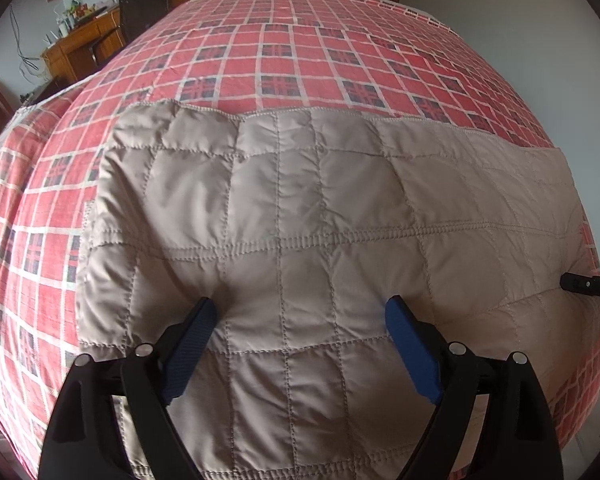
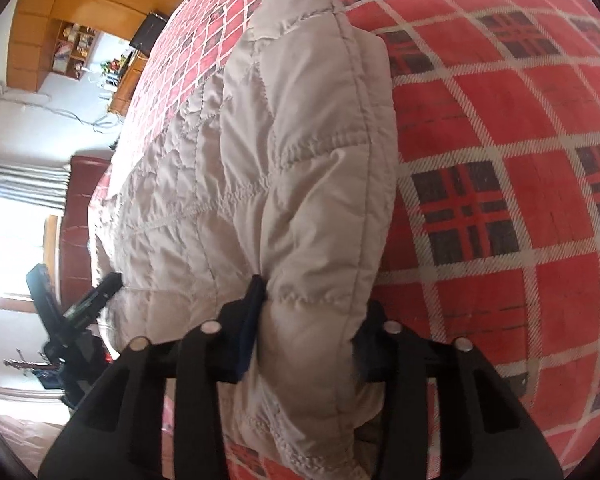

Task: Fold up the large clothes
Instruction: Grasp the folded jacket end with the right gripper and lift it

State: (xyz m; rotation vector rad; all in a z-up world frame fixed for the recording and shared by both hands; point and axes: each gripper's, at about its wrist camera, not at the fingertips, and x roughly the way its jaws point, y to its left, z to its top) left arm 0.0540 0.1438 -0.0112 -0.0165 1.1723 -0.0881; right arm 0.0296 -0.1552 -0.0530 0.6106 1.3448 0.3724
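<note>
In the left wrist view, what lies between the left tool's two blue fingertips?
Only the beige quilted garment: the left tool stands open over it, gripping nothing. The left wrist view shows this.

A red plaid bedspread [image 1: 340, 64] is covering the bed, its white grid and dark checked squares running out to every edge. Beyond the bed's far left corner a wooden desk [image 1: 80, 44] is standing against the wall, with small cluttered items sitting on top. A dark chair [image 1: 144, 8] is standing beside it. Grey curtains [image 2: 24, 184] are hanging by a bright window.
</note>
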